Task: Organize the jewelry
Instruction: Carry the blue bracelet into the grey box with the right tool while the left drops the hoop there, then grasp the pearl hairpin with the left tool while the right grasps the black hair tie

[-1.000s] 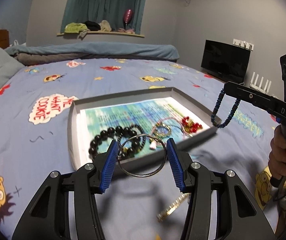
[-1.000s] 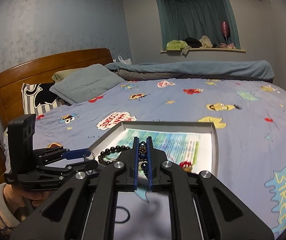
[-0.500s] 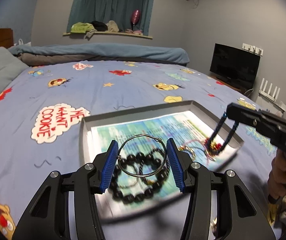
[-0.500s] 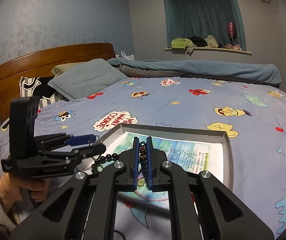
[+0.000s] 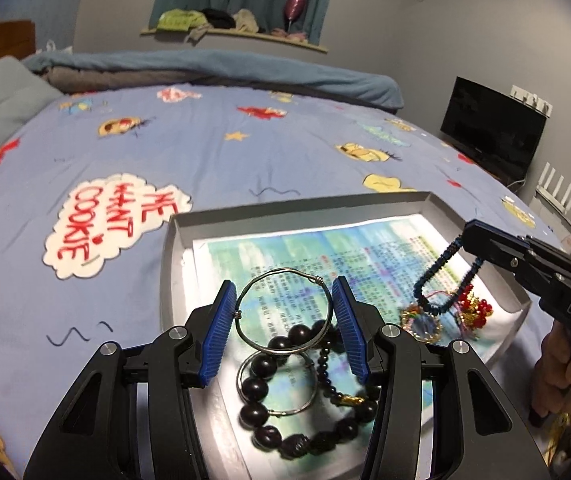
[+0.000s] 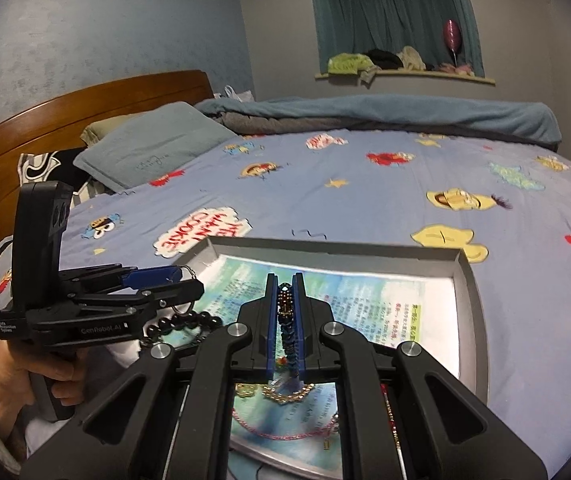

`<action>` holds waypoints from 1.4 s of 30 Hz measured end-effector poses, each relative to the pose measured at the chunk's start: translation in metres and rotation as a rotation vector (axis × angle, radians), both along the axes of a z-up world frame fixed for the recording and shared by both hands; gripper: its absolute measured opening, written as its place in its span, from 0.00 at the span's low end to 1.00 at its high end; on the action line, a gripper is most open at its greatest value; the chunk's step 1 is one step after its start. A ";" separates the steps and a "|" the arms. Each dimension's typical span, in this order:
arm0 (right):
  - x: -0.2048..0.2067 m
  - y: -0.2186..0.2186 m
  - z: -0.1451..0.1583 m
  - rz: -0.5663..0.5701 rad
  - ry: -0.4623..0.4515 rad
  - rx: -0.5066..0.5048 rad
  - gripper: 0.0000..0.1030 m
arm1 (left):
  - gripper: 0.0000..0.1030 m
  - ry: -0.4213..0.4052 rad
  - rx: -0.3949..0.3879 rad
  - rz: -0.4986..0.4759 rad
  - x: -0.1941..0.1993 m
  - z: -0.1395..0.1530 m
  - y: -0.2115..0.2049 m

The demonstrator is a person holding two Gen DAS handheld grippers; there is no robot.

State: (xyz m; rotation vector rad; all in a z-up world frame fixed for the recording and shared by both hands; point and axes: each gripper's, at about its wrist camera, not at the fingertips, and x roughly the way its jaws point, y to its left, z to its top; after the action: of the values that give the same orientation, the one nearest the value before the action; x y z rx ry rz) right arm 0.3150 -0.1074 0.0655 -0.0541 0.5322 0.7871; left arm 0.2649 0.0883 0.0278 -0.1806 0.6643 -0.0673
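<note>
My left gripper (image 5: 284,312) is shut on a silver wire bangle (image 5: 283,276) and holds it above the near left part of the grey tray (image 5: 173,248). My right gripper (image 6: 285,312) is shut on a dark blue beaded bracelet (image 6: 285,320), which hangs over the tray's right side in the left wrist view (image 5: 441,280). In the tray lie a black bead bracelet (image 5: 269,376), another silver ring (image 5: 309,400), a gold piece (image 5: 419,322) and red beads (image 5: 475,308).
The tray (image 6: 465,264) has a printed paper lining and sits on a blue cartoon bedsheet (image 5: 85,160). A pillow (image 6: 153,144) and wooden headboard (image 6: 25,120) are at the left. A TV (image 5: 489,128) stands beyond the bed. A gold item (image 5: 561,432) lies near the right hand.
Both grippers have moved forward over the tray with their pieces. The bangle went from before the tray's near edge to above it, and the blue bracelet from outside the right rim to over the jewelry.
</note>
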 end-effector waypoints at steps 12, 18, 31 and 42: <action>0.019 0.004 -0.021 -0.036 0.088 -0.060 0.07 | 0.50 0.050 -0.003 -0.006 0.007 -0.014 -0.001; 0.021 0.007 -0.023 -0.030 0.099 -0.072 0.15 | 0.66 0.039 0.023 0.001 0.006 -0.012 -0.005; -0.019 -0.013 -0.006 -0.030 -0.026 -0.002 0.56 | 0.81 -0.039 0.019 -0.003 -0.020 0.004 -0.006; -0.059 -0.033 -0.007 -0.023 -0.034 0.024 0.61 | 0.87 -0.093 0.013 0.021 -0.070 0.012 -0.006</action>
State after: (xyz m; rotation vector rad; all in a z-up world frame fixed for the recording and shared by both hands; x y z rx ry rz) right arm 0.2558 -0.1402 0.0586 -0.0394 0.4906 0.7685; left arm 0.1945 0.0826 0.0394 -0.1709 0.5701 -0.0507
